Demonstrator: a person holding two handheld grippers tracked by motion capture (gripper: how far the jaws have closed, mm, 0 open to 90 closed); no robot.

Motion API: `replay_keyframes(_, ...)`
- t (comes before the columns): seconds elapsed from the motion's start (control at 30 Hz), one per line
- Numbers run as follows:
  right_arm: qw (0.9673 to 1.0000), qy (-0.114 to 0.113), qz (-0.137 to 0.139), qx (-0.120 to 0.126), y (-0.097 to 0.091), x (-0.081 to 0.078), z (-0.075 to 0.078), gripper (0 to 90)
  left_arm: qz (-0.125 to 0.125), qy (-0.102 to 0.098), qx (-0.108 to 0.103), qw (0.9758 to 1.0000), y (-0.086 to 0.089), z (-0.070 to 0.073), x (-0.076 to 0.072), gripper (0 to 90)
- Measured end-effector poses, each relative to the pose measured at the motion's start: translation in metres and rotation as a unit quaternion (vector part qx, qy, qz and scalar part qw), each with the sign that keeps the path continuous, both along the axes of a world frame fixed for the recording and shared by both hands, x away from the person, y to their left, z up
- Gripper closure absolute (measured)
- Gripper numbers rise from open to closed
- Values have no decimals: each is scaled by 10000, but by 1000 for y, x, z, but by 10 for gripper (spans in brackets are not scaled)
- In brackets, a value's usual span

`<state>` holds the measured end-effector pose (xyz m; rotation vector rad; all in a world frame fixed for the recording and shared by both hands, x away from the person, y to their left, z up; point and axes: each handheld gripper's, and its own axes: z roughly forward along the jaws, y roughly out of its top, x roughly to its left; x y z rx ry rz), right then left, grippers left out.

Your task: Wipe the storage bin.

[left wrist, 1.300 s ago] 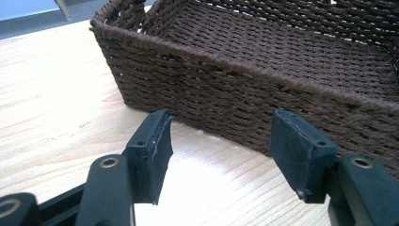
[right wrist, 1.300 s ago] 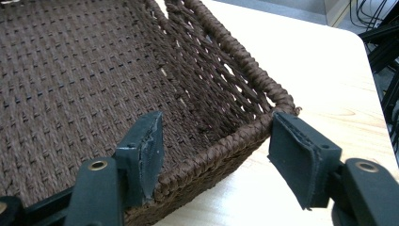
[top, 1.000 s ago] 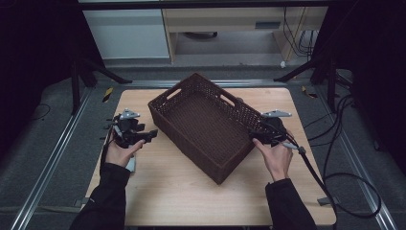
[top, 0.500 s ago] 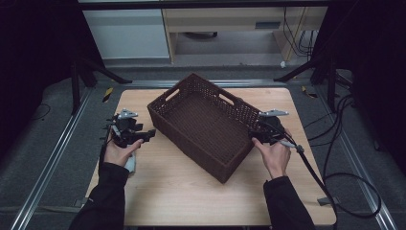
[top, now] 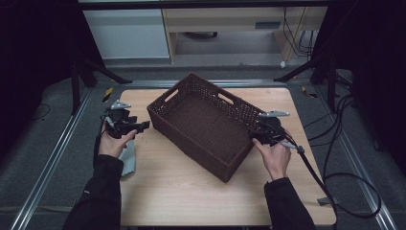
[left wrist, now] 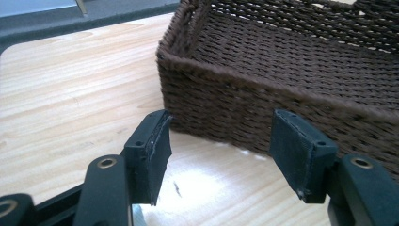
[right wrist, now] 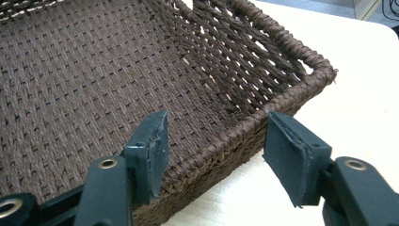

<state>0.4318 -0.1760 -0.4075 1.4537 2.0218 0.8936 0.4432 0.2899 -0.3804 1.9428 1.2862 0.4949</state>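
the right gripper [right wrist: 211,155] straddles the near rim of the woven basket [top: 206,124] set askew mid-table, jaws just closing but not yet pressing, while the left gripper [left wrist: 221,150] waits wide open and empty beside its corner, likely to steady it.

My left gripper [top: 139,127] has slid across the counter [top: 182,191] toward the woven basket [top: 206,124], and its jaws now sit closer to the basket's near wall, apart from it and wide with nothing between them. My right gripper's [right wrist: 214,141] jaws have just been closing a little; they straddle the basket's rim, one inside and one outside, pads not yet pressing on it.
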Motion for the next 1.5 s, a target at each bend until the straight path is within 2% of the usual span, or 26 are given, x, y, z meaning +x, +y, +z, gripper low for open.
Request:
replay_keyframes(0.27, 9999, -34, -96, -29, -4, 11, -2, 452, -18, -64, -48, 10000, -1, 3, 26, 385)
replay_keyframes(0.4, 9999, -15, -126, -20, -6, 14, -2, 458, 20, 7, 21, 10000, 0, 1, 40, 390)
replay_keyframes(0.47, 9999, -8, -128, -14, -6, 15, -2, 461, 60, -35, -21, 10000, 1, -2, 47, 398)
replay_keyframes(0.63, 9999, 8, -160, -2, -7, 17, -2, 468, 83, 44, -89, 9999, 0, -8, 62, 409)
replay_keyframes(0.8, 9999, 19, -166, 36, -8, 17, -2, 470, 78, 109, 44, 9999, -4, -17, 73, 440)
replay_keyframes(0.87, 9999, -74, -147, 35, -8, 14, 0, 458, 44, 179, 46, 9998, -4, -21, 75, 450)
replay_keyframes(0.93, 9997, -174, -105, 132, -8, 9, 3, 444, 4, 185, -5, 9998, -4, -22, 75, 460)
replay_keyframes(1.03, 9996, -194, 6, 215, -7, 2, 7, 434, -53, 162, 57, 9998, -6, -20, 73, 507)
replay_keyframes(1.1, 9995, -97, 93, 292, -7, -2, 9, 427, -100, 164, 103, 9998, -10, -19, 70, 540)
replay_keyframes(1.17, 9994, -11, 196, 269, -6, -5, 9, 426, -176, 192, 173, 9995, -13, -17, 66, 547)
replay_keyframes(1.23, 9993, 78, 290, 231, -4, -9, 8, 429, -168, 223, 368, 9989, -18, -14, 60, 547)
replay_keyframes(1.3, 9990, 126, 366, 237, -2, -13, 7, 441, -169, 216, 449, 9986, -19, -13, 54, 546)
replay_keyframes(1.4, 9983, 258, 428, 307, 1, -15, 4, 450, -155, 242, 296, 9991, -16, -13, 44, 546)
replay_keyframes(1.5, 9984, 270, 371, 334, 1, -13, 0, 480, -141, 219, 199, 9995, -13, -13, 33, 546)
